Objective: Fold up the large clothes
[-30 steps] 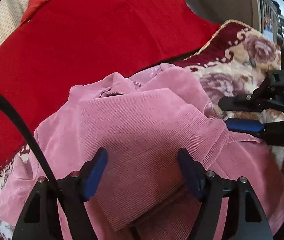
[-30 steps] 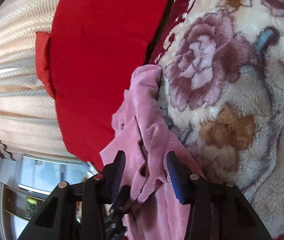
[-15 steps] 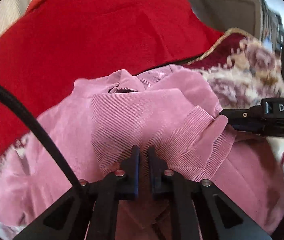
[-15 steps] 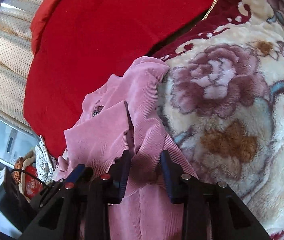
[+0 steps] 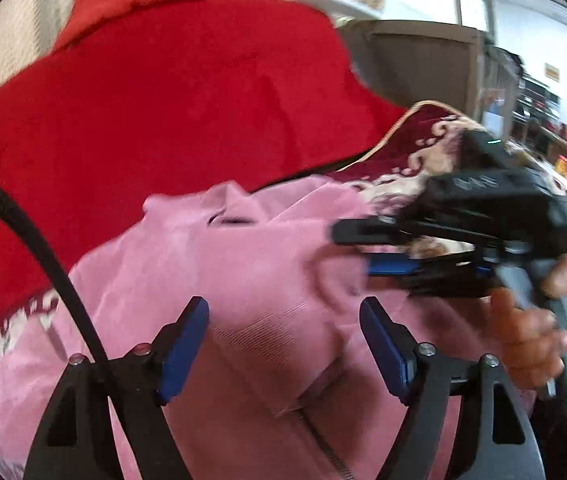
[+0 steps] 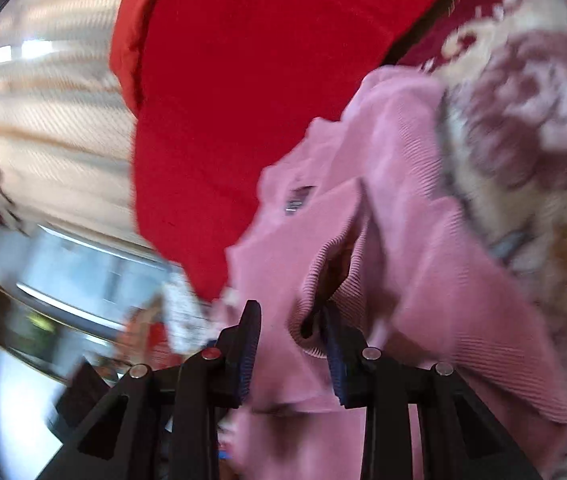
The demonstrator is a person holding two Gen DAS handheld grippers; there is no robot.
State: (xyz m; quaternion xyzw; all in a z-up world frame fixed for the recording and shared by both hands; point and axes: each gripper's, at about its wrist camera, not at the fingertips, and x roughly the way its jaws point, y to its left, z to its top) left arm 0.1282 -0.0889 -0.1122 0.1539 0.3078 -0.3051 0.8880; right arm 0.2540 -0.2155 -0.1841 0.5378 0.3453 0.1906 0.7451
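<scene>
Left tool (image 5: 283, 344) opening over pink garment (image 5: 243, 280), red blanket (image 5: 163, 100) behind

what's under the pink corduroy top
The pink corduroy top lies on a floral fleece blanket, with a red cloth behind. Anything directly beneath the top is covered.

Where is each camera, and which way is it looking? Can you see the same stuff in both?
Left wrist view: sits on the left gripper, looking down over the pink garment toward the red cloth; its jaws are opening, and the right gripper and hand show.
Right wrist view: sits on the right gripper, looking along the garment's ribbed cuff and the floral blanket.
Shared: garment, red cloth, blanket.
</scene>
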